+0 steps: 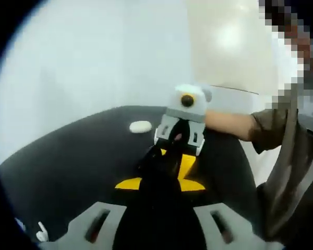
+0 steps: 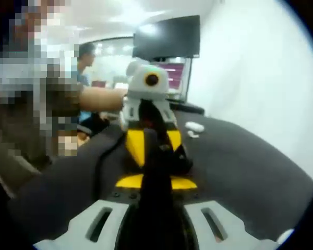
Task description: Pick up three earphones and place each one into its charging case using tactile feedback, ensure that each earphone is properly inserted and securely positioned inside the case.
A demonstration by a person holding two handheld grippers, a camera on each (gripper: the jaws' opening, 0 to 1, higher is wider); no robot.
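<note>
The two grippers face tip to tip; bare dark table lies around them.

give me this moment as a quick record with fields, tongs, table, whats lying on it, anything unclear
surface: dark table top
left tongs: jaws close together, meeting the right tongs tip to tip; open or shut cannot be told
right tongs: jaws close together, facing the left tongs; state cannot be told
held item: something dark at the joined tips, too blurred to name
on table: white oval case lying apart from both tongs; small white earphone near the left tongs' base
background: dark monitor beyond the table
person: bare forearm behind the right tongs
</note>
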